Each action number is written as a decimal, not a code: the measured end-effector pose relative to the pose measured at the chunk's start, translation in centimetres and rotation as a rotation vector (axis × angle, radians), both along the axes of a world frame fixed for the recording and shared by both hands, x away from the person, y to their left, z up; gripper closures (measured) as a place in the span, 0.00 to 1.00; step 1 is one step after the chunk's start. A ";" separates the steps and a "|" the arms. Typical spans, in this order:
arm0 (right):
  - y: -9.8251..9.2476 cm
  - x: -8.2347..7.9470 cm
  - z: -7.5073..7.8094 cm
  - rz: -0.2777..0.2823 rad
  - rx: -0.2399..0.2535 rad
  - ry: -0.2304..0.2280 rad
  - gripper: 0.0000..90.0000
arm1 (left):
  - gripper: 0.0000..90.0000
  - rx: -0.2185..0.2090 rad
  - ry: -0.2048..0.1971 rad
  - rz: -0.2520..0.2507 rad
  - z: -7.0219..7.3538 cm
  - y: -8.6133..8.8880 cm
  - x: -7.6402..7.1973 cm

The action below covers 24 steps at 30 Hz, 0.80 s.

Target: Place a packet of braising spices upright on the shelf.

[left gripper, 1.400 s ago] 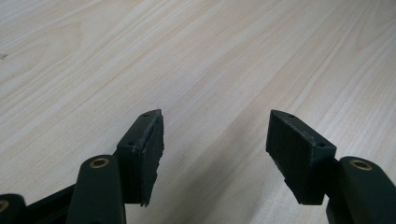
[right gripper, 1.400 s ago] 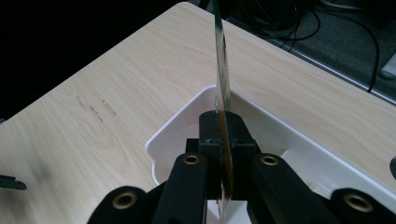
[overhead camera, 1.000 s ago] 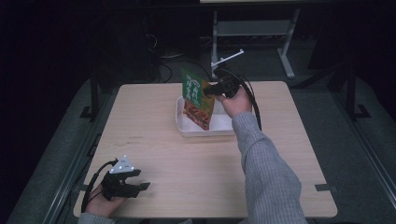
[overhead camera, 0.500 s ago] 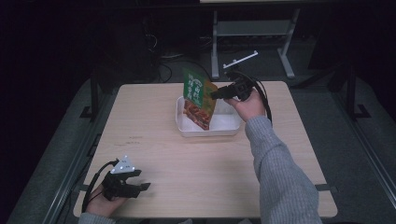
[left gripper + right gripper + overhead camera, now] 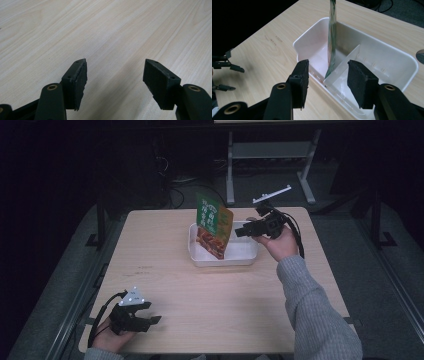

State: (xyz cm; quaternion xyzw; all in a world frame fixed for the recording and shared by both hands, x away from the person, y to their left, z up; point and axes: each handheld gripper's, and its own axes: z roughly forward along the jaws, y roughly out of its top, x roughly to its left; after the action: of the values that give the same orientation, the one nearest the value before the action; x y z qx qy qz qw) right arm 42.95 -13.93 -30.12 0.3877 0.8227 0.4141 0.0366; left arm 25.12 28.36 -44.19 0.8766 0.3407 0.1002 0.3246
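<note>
**A packet left standing on edge in the bin**

We have the snack packet [image 5: 214,224] standing almost upright in the white bin [image 5: 245,256], which sits near the far edge of the tabletop [image 5: 225,300], about midway between its left and right edges. In the right gripper view the packet [image 5: 332,37] shows edge-on, its lower corner down against the clear divider [image 5: 342,65] that splits the bin in two.

Our right gripper [image 5: 240,232] hangs just beside the packet, over the bin's right half. Its jaws have just been opening and now stand spread, with nothing pinched between them; the packet is beyond the tips. Our left gripper [image 5: 150,321] rests at the near left corner of the tabletop, jaws spread over bare wood and holding nothing.

The main risk, as we judge it, is that the packet has little to lean on. It is thin and tall, and it tilts toward the bin's left side, so it may flop over the rim or slump across the divider instead of settling into one compartment.

A second risk lies in our own hand: if we pull back carelessly, a jaw tip could clip the packet's upper edge and tip it out, or catch the bin's wall and drag the light bin across the tabletop.
</note>
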 end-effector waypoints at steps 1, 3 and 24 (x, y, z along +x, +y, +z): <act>-0.2 -0.2 -0.1 0.001 0.002 0.006 0.56 | 0.39 0.000 0.000 0.000 0.0 0.0 0.0; -0.8 -0.8 -0.3 0.001 0.008 0.002 0.56 | 0.39 0.001 0.000 0.001 0.0 0.0 0.0; -5.1 -6.1 -4.5 0.004 0.028 0.027 0.51 | 0.39 0.006 -0.001 -0.003 -0.1 -0.2 -0.1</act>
State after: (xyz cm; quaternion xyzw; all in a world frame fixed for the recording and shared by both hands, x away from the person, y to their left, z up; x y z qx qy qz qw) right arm 36.87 -19.06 -34.58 0.3921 0.8180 0.4205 0.0192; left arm 25.05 28.18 -44.24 0.8782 0.3388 0.1011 0.3221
